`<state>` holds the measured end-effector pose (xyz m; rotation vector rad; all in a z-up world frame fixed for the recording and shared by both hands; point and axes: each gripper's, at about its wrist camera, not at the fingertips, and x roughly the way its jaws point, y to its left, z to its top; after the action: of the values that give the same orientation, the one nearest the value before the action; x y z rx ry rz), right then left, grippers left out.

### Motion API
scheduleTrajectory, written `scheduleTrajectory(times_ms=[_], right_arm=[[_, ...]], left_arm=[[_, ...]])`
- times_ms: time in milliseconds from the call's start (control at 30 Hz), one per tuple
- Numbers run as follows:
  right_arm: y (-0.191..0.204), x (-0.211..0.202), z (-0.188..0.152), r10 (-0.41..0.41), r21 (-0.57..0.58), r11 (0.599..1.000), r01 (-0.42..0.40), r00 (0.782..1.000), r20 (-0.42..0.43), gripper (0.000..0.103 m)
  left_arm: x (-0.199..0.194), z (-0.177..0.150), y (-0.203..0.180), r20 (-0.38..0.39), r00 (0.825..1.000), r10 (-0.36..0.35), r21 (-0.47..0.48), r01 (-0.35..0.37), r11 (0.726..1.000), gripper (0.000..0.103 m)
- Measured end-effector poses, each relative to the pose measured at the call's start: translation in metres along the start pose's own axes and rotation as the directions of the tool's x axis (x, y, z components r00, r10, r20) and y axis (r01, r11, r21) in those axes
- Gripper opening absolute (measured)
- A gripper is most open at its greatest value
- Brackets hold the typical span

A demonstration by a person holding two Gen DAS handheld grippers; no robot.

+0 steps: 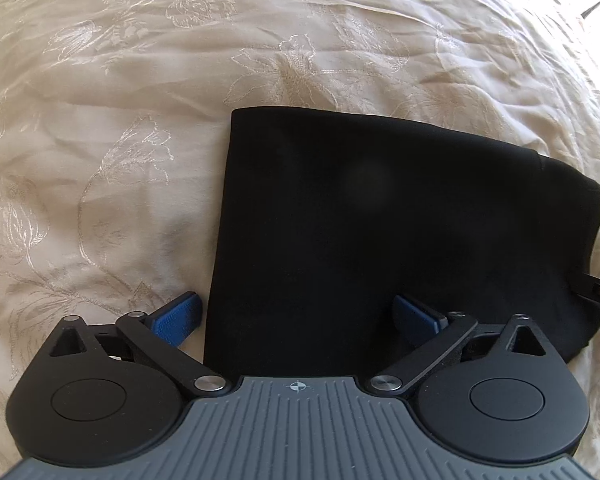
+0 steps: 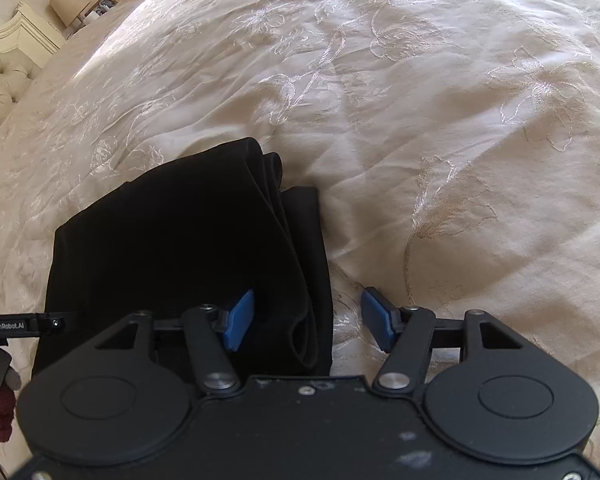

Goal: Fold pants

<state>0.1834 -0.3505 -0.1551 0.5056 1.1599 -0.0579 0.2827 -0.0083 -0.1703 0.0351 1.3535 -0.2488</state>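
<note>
Both tongs gape over folded black pants (image 1: 380, 220), near edge hidden.

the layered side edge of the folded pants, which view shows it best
The right wrist view: the stacked fold layers of the black pants run between the open right tongs. The left wrist view shows only the smooth top face and the plain opposite edge on the bedspread.

- "GenRobot.AI" stands in small white letters on a black bar (image 2: 20, 325) at the left edge of the right wrist view.
- No other text can be read.
</note>
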Motion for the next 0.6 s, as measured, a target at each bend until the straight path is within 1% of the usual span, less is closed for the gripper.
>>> scheduleTrajectory(times_ms=[67, 100, 133, 167, 200, 233, 267, 300, 367, 433, 500, 600], right_arm=[[0.000, 0.001, 0.001, 0.007, 0.003, 1.000, -0.007, 1.000, -0.004, 0.066], [0.000, 0.002, 0.002, 0.009, 0.000, 1.000, -0.009, 1.000, -0.007, 0.066], [0.001, 0.002, 0.002, 0.011, -0.005, 1.000, -0.011, 1.000, -0.009, 0.066], [0.002, 0.002, 0.002, 0.013, -0.013, 1.000, -0.013, 1.000, -0.012, 0.065], [0.002, 0.001, 0.002, 0.012, -0.025, 1.000, -0.012, 1.000, -0.015, 0.062], [0.004, 0.000, 0.002, 0.012, -0.037, 0.999, -0.012, 1.000, -0.017, 0.060], [0.006, 0.000, 0.002, 0.014, -0.045, 0.999, -0.015, 1.000, -0.019, 0.049], [0.009, -0.001, 0.002, 0.035, -0.048, 0.998, -0.036, 0.999, -0.021, 0.043], [0.017, -0.002, 0.000, 0.002, -0.047, 0.999, -0.002, 1.000, -0.010, 0.042], [0.024, -0.004, -0.002, -0.029, -0.047, 0.998, 0.030, 1.000, 0.003, 0.041], [0.029, -0.007, -0.004, -0.043, -0.038, 0.998, 0.043, 0.999, 0.009, 0.040], [0.036, -0.012, -0.006, -0.035, -0.022, 0.999, 0.035, 0.999, 0.006, 0.036]], left_arm=[[0.001, 0.001, -0.002, 0.010, 1.000, -0.005, -0.010, 0.005, 1.000, 0.101], [-0.001, 0.000, -0.002, 0.021, 1.000, -0.017, -0.014, 0.017, 1.000, 0.097], [-0.004, -0.002, -0.002, 0.034, 0.999, -0.020, -0.014, 0.020, 1.000, 0.089], [-0.007, -0.004, -0.003, 0.046, 0.999, -0.020, -0.013, 0.020, 1.000, 0.075], [-0.011, -0.006, -0.005, 0.058, 0.998, -0.024, -0.011, 0.025, 1.000, 0.067], [-0.016, -0.008, -0.008, 0.070, 0.997, -0.026, -0.005, 0.026, 1.000, 0.050], [-0.020, -0.011, -0.012, 0.081, 0.996, -0.023, 0.008, 0.023, 1.000, 0.036], [-0.023, -0.013, -0.018, 0.092, 0.996, -0.002, 0.024, 0.000, 1.000, 0.031], [-0.029, -0.016, -0.027, 0.116, 0.993, 0.034, 0.056, -0.041, 0.998, 0.024], [-0.032, -0.018, -0.028, 0.133, 0.990, 0.055, 0.055, -0.063, 0.996, 0.022], [-0.039, -0.021, -0.027, 0.149, 0.987, 0.067, 0.037, -0.073, 0.997, 0.021], [-0.052, -0.026, -0.019, 0.172, 0.982, 0.077, 0.028, -0.083, 0.996, 0.017]])
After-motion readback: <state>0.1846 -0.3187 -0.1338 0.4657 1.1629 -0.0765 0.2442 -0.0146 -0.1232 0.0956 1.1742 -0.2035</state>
